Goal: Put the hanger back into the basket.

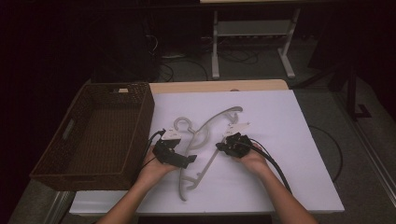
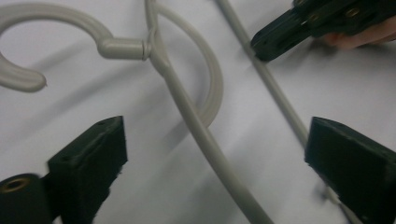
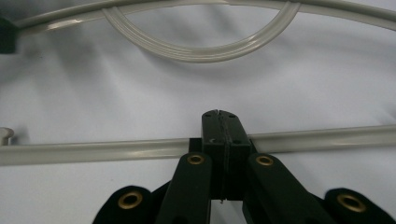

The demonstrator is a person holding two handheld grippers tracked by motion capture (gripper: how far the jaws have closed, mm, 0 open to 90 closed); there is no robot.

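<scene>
- Grey plastic is what you are working on: a clothes hanger (image 1: 201, 144) is lying flat on the white sheet (image 1: 289, 154), between your two grippers.
- Your right gripper (image 3: 218, 126) is pressing its jaws fully together, with no gap showing between the pads.
- It is pinching the hanger's straight bottom bar (image 3: 93, 150), which is running crosswise just behind the closed tips and coming out on both sides of them.
- Beyond those tips, the hanger's curved inner loop (image 3: 201, 51) is lying farther off, apart from the jaws.
- Your left gripper (image 2: 215, 154) is holding its jaws spread wide, and they are gripping nothing.
- The hanger's sloping arm (image 2: 196, 126) is passing through the gap between the two open pads, touching neither that I can see.
- The bottom bar is running close past the right-hand pad (image 2: 350, 172); whether it is touching there, I cannot tell.
- Ahead of the left gripper and to its left, the hook (image 2: 56, 28) is lying on the sheet.
- Off to the left gripper's outer side, a brown wicker basket (image 1: 46, 154) is sitting well apart from the hanger.
</scene>
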